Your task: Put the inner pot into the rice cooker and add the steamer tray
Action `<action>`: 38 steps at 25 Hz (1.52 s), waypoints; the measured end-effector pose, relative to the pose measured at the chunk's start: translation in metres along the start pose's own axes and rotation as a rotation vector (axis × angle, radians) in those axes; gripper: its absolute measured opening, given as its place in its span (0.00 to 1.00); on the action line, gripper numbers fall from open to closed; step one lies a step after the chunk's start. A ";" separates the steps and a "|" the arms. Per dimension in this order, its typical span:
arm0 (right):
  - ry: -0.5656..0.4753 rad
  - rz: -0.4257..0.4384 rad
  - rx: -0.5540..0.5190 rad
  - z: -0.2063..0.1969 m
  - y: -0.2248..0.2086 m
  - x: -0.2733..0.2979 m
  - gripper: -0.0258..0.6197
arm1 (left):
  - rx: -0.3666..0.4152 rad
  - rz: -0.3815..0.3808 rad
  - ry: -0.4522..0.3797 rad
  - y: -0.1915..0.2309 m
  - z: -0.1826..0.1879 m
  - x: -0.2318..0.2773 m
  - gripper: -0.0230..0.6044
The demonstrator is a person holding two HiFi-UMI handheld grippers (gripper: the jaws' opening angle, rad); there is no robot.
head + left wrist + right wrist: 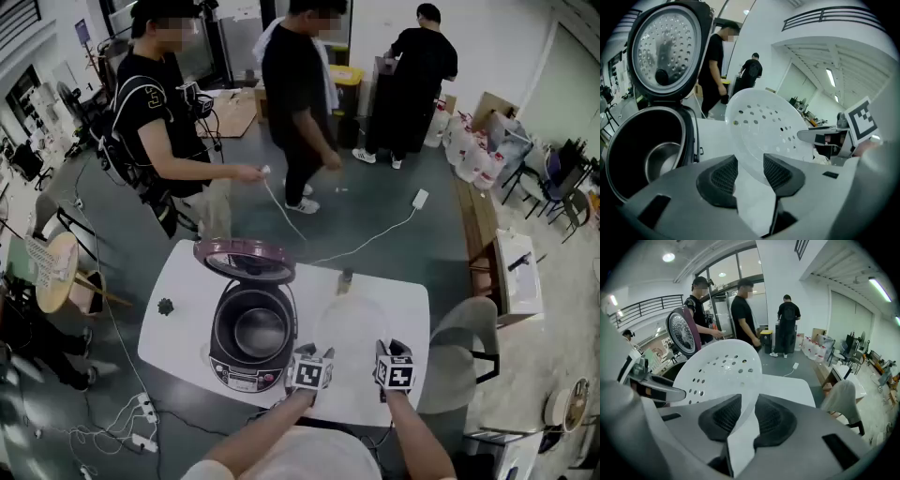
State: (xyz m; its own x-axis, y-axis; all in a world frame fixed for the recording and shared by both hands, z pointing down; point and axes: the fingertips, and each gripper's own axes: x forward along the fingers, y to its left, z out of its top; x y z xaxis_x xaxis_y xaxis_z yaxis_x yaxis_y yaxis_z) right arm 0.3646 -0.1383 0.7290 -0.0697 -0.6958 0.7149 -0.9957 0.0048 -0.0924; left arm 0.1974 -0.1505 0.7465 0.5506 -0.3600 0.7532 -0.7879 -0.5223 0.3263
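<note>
grey floor [375,202] fills the far part of the head view, with three people standing on it and a white cable [375,236] trailing across it. nearer in sits a white table [178,319], with a grey chair [464,337] at its right side. on the table's left half stands the rice cooker [246,367], its lid [244,260] swung up and open at the back, the perforated inner plate of the lid facing the left gripper view. the metal inner pot [260,330] already sits down inside the cooker body. the white steamer tray [764,126], round and dotted with small holes, is not in the cooker: it hangs over the right half of the table, just beside the cooker, held by its near rim from both sides and tipped so that its far edge rises away from the jaws. the left gripper [750,173] has its ribbed dark pads closed part way onto the tray's rim, the white plastic filling the gap between them. the right gripper [747,416] clamps the rim in the same way on the tray's other side, its pads close together with the thin white edge pinched between them. a small dark object [166,306] lies on the table left of the cooker, and another small item [345,279] stands at the table's far edge; what they are cannot be made out.
</note>
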 end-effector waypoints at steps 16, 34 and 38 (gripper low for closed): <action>-0.122 0.054 -0.036 0.062 0.066 -0.041 0.20 | 0.050 0.026 -0.133 0.026 0.039 -0.093 0.33; -0.089 0.145 -0.137 0.089 0.198 -0.002 0.20 | 0.065 0.145 -0.098 0.144 0.025 -0.150 0.34; -0.055 0.165 -0.170 0.085 0.223 0.012 0.22 | 0.092 0.171 -0.071 0.170 0.016 -0.151 0.35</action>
State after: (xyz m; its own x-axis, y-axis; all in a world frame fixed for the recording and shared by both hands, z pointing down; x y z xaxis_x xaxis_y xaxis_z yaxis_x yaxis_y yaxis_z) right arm 0.1469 -0.2070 0.6584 -0.2333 -0.7134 0.6608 -0.9674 0.2392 -0.0832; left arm -0.0156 -0.1976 0.6792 0.4316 -0.5016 0.7497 -0.8448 -0.5163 0.1409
